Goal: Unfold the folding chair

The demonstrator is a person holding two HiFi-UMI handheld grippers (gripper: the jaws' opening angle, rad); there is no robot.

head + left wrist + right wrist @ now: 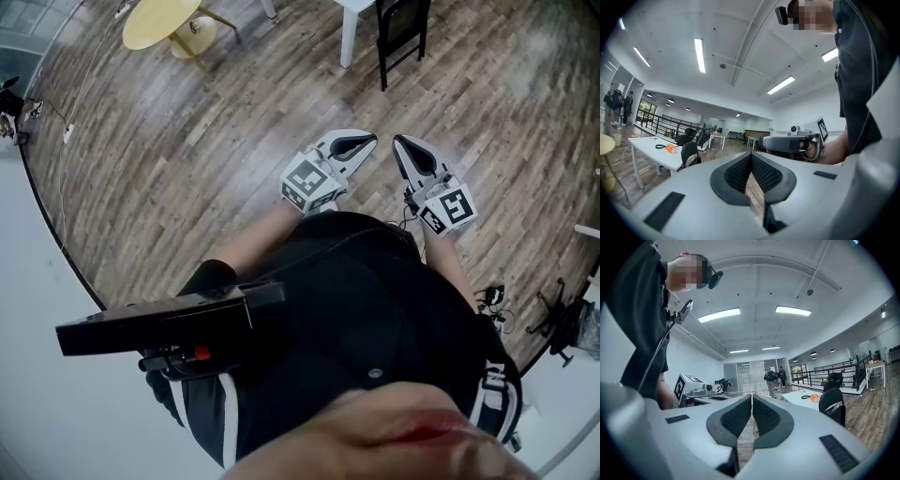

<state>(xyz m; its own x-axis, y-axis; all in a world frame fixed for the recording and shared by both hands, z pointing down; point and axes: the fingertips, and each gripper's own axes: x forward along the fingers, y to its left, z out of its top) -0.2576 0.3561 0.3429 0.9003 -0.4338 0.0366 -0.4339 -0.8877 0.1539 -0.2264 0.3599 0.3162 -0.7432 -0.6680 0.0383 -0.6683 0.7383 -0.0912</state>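
Head view: the left gripper [367, 142] and right gripper [400, 142] are held level and side by side over the wood floor [187, 150]. The black chair [401, 33] stands well ahead of them, just beside a white table [349, 33].

Left gripper view: its tongs are pressed together with nothing between them, and the chair stands at the table, off to the left.

Right gripper view: its tongs are likewise pressed together and empty, and the chair stands at the right.

Left gripper [361, 142], right gripper [405, 142] level, fingers together.
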